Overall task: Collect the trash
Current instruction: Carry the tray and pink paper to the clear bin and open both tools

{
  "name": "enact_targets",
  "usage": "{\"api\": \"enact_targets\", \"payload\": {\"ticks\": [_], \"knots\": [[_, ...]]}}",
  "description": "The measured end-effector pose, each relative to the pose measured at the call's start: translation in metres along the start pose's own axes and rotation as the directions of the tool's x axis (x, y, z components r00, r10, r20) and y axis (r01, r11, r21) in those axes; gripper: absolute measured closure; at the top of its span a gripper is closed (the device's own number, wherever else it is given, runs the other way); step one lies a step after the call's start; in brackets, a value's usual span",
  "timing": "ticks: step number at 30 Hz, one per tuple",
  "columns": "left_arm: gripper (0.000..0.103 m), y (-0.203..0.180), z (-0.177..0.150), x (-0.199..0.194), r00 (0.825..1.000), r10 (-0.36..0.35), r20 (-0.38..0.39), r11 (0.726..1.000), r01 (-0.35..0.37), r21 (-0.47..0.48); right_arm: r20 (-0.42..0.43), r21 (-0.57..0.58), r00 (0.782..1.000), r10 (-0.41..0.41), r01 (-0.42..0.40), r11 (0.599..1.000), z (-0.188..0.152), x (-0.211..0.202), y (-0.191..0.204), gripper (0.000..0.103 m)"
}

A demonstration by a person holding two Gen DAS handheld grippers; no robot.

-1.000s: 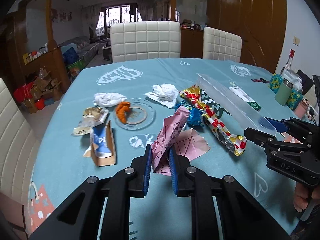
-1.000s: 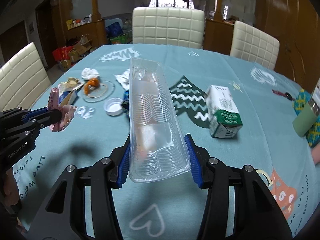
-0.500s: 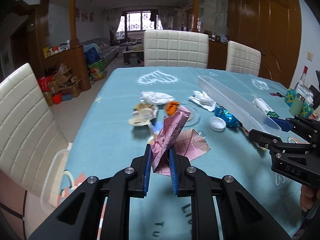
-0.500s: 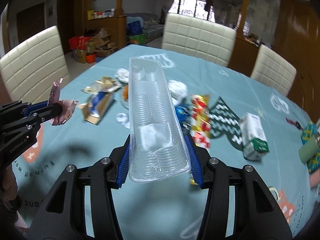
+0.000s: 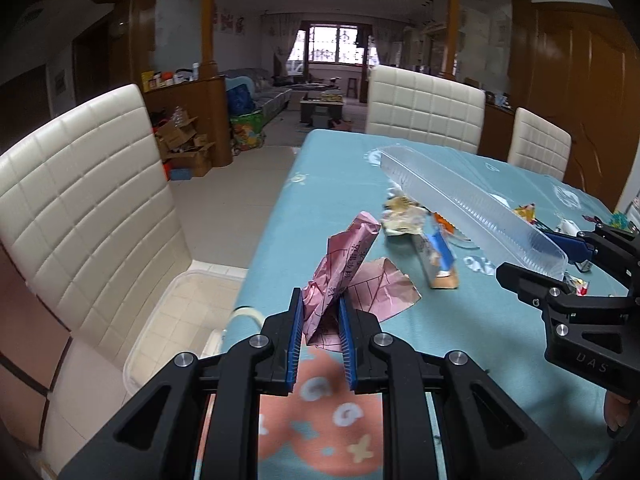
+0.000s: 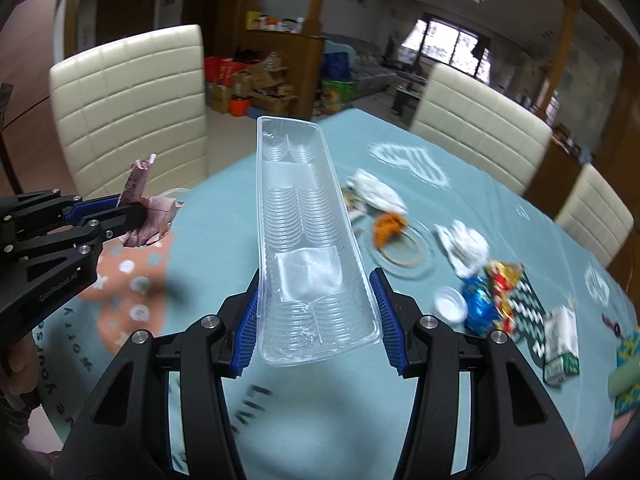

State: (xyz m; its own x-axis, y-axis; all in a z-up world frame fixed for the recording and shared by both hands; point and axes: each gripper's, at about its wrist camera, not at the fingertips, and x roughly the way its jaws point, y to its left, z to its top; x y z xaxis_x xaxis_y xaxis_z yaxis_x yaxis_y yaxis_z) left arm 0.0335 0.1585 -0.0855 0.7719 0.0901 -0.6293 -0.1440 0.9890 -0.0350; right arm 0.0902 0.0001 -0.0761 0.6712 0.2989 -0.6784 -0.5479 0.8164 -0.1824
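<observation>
Nearest, the left tongs [image 5: 320, 332] pinch a crumpled pink wrapper [image 5: 344, 276] between their blue pads, the paper standing up out of the jaws above the near edge of the worktop [image 5: 332, 184]. From the right wrist view the same wrapper [image 6: 146, 208] shows at the left, clamped and held clear of the cloth.

The right tongs [image 6: 316, 320] grip a long clear tray [image 6: 300, 216] by its near end, one pad on each long side, the tray slanting up and away from the jaws. Seen from the left, that tray [image 5: 472, 208] hangs above the litter on the cloth, with the black body of the right tongs below its near end and a bit of a hand at the lower right corner.

Just beyond the pink wrapper a small carton [image 5: 436, 260] lies on its side on the teal cloth, and past it a crinkled pale wrapper [image 5: 400, 220]. Further out, the right wrist view shows an orange scrap [image 6: 386, 226] on a glass dish [image 6: 404, 252], white tissues [image 6: 376, 192] beside it, a white cap [image 6: 450, 304], a blue foil wrapper [image 6: 480, 308], a red and gold wrapper [image 6: 502, 280] and a green and white box [image 6: 562, 340] toward the right edge; these are blurred.

Off the worktop's left edge, a clear tub [image 5: 176, 320] sits on a cream chair [image 5: 80, 208]. More cream chairs [image 5: 424, 108] stand at the far side.
</observation>
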Motion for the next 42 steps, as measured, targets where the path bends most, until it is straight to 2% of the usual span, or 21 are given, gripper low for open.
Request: {"api": "enact_targets", "payload": {"ticks": [13, 27, 29, 30, 31, 34, 42], "knots": [[0.086, 0.055, -0.006, 0.002, 0.997, 0.082, -0.015, 0.994, -0.083, -0.068, 0.028, -0.114, 0.998, 0.059, -0.056, 0.992, 0.034, 0.016, 0.060, 0.050], [0.084, 0.083, -0.004, 0.016, 0.993, 0.111, -0.039, 0.989, -0.114, -0.097, 0.004, -0.141, 0.995, 0.101, -0.099, 0.985, 0.049, 0.040, 0.084, 0.050], [0.070, 0.086, -0.004, 0.019, 0.991, 0.128, -0.050, 0.985, -0.133, -0.112, -0.001, -0.138, 0.995, 0.104, -0.103, 0.985, 0.050, 0.043, 0.086, 0.050], [0.045, 0.087, -0.003, 0.019, 0.987, 0.156, -0.047, 0.980, -0.161, -0.116, -0.004, -0.137, 0.994, 0.105, -0.104, 0.985, 0.050, 0.045, 0.086, 0.050], [0.030, 0.088, -0.003, 0.018, 0.984, 0.173, -0.032, 0.978, -0.175, -0.117, -0.008, -0.136, 0.994, 0.106, -0.106, 0.985, 0.050, 0.046, 0.086, 0.050], [0.028, 0.088, -0.003, 0.015, 0.983, 0.182, -0.003, 0.977, -0.181, -0.109, -0.015, -0.135, 0.995, 0.102, -0.104, 0.985, 0.050, 0.050, 0.086, 0.050], [0.028, 0.098, -0.008, 0.013, 0.984, 0.175, -0.018, 0.976, -0.176, -0.127, -0.022, -0.149, 0.994, 0.110, -0.113, 0.982, 0.053, 0.054, 0.093, 0.050]]}}
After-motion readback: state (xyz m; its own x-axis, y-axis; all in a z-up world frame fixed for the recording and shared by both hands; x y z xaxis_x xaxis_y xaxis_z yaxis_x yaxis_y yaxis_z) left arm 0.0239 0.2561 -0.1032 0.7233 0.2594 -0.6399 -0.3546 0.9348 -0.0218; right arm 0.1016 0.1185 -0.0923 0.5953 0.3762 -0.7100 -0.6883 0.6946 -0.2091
